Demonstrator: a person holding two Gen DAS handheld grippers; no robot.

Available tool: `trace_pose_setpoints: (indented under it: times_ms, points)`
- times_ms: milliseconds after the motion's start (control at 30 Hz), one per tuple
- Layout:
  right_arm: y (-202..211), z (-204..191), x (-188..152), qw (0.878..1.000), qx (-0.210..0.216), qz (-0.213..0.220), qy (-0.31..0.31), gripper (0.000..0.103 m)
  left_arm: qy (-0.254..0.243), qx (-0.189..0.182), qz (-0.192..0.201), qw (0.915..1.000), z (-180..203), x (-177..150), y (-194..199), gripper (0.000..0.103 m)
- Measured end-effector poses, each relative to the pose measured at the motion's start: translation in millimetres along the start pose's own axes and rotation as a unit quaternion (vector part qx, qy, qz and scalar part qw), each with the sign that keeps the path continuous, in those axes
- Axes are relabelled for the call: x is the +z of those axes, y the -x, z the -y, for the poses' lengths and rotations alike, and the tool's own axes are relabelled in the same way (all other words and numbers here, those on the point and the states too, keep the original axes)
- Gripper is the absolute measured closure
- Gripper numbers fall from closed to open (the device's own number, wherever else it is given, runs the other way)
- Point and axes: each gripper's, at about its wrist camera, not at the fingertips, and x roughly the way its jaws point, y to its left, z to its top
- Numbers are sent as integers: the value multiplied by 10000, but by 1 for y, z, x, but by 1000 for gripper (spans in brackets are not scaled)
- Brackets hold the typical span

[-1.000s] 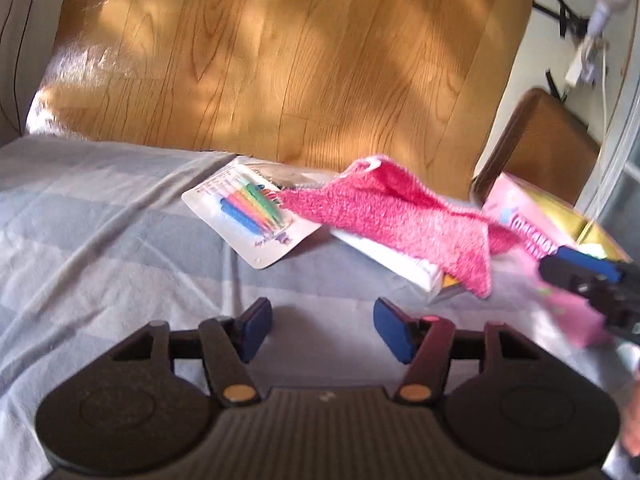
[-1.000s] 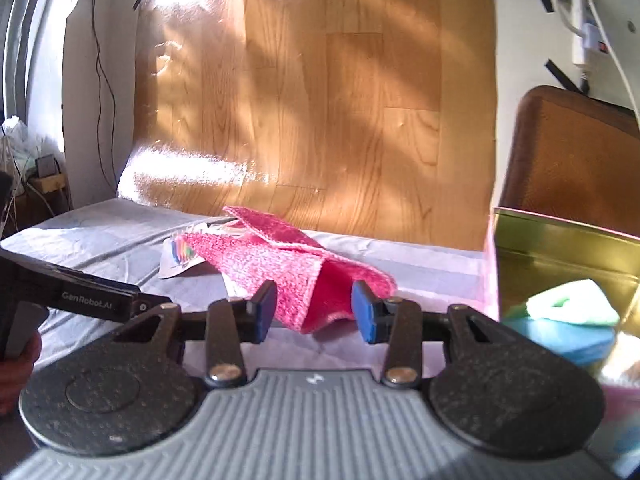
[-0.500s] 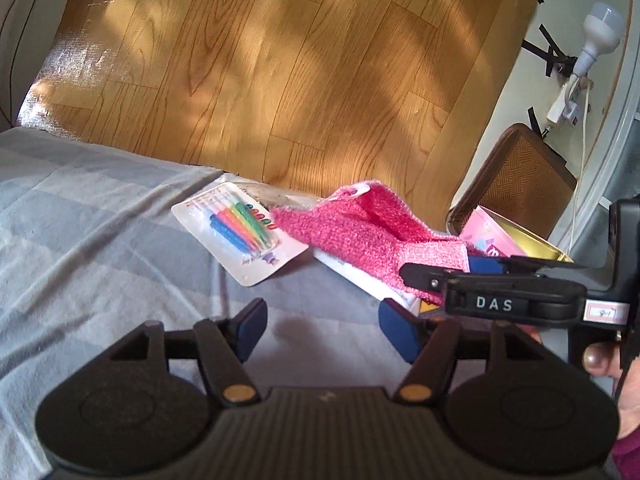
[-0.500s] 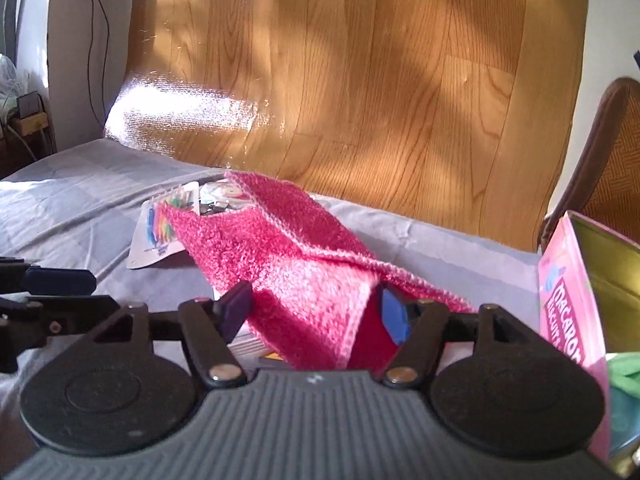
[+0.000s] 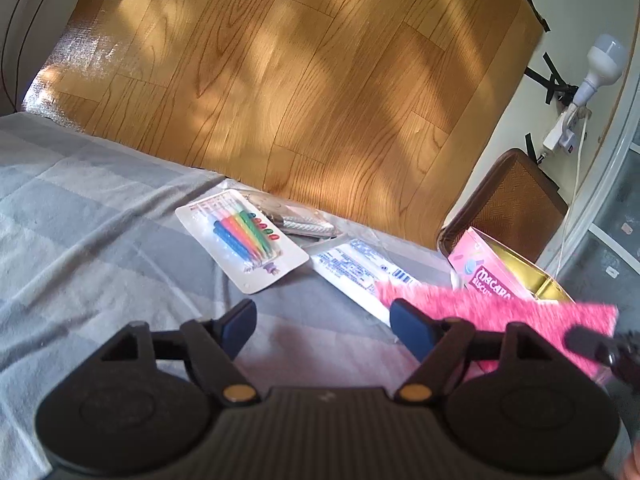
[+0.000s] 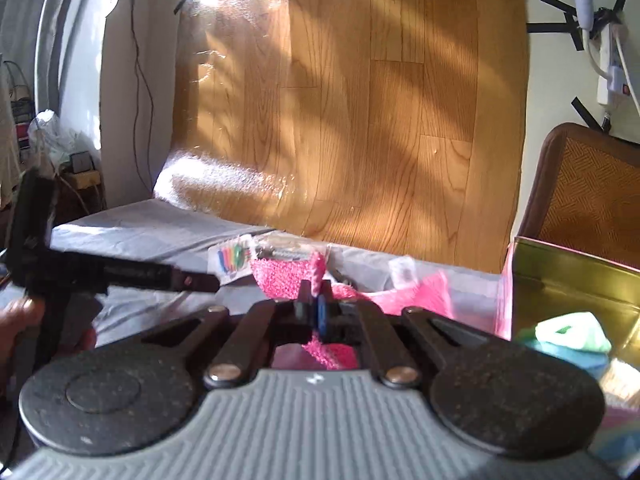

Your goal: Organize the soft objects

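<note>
My right gripper (image 6: 314,312) is pressed together on the pink cloth (image 6: 280,278), pinching a fold of it between the blue pads. Cloth bunches up above the fingertips and more of it hangs below, between the gripper's arms. Another bit of pink trails off to the right, toward the pink box (image 6: 505,300); blurred, so I can't tell whether it touches.

In the left wrist view the same cloth (image 5: 500,312) is a blurred pink sheet at the right, in front of the pink box (image 5: 494,280) and over the near end of a white packet (image 5: 360,270). Can't tell whether it's off the bed there. The dark tip of my right gripper (image 5: 592,346) shows at the cloth's right edge.

My left gripper (image 5: 322,322) is spread and its jaws are opening, nothing between them, only the grey bedsheet (image 5: 80,240) below. The cloth sits just past its right fingertip, not gripped by it.

The box is open, gold inside, with a green and blue soft thing (image 6: 568,338) lying in it.

Marker pack (image 5: 244,240) lies flat on the sheet left of the white packet, and a clear bag (image 5: 300,222) sits behind it against the wood-pattern backdrop (image 5: 300,80).

Brown woven chair (image 5: 516,208) stands behind the box. In the right wrist view a hand (image 6: 16,316) at the far left holds the left gripper's handle.
</note>
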Motion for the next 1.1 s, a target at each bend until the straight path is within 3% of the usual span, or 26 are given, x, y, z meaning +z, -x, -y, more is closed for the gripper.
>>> trace_pose_setpoints:
  times_ms: [200, 300, 367, 467, 600, 733, 767, 800, 867, 933, 1000, 1033, 1100]
  points:
    - [17, -15, -54, 9944, 86, -1000, 317, 92, -109, -168, -130, 9997, 5, -1, -1, 27]
    - [26, -14, -62, 9950, -35, -973, 239, 65, 0, -377, -283, 9989, 8, -2, 2, 27]
    - [36, -10, -58, 9975, -140, -667, 200, 33, 117, -609, -378, 9974, 14, -6, 10, 26]
    - [43, -2, -51, 9992, -172, -325, 167, 12, 58, -765, -586, 9953, 31, -12, 20, 18]
    - [13, 11, -45, 9985, -40, -536, -27, 12, 5, -974, -1013, 9901, 60, -21, 14, 18]
    - [-31, 34, -49, 9883, -175, -1308, -766, 13, 102, -967, -1459, 9845, 77, -32, -4, 9]
    - [-33, 35, -53, 9880, -200, -1252, -877, 16, 120, -947, -1579, 9828, 79, -35, -9, 8]
    - [-30, 33, -53, 9893, -112, -1165, -872, 25, 142, -968, -1656, 9813, 81, -38, -12, 7]
    - [-23, 22, -55, 9892, 275, -1151, -866, 87, 101, -964, -1626, 9819, 87, -41, -13, 2]
    - [-16, 13, -59, 9877, 525, -1113, -968, 92, 102, -1034, -1654, 9807, 94, -41, -17, 4]
    - [-5, 5, -61, 9885, 657, -921, -1002, 93, 126, -1335, -1792, 9746, 101, -42, -25, 37]
    - [2, 5, -60, 9883, 760, -794, -1061, 93, 160, -1501, -1938, 9694, 106, -42, -30, 61]
    - [15, 3, -56, 9906, 719, -524, -1039, 93, 135, -1715, -2024, 9641, 119, -42, -36, 73]
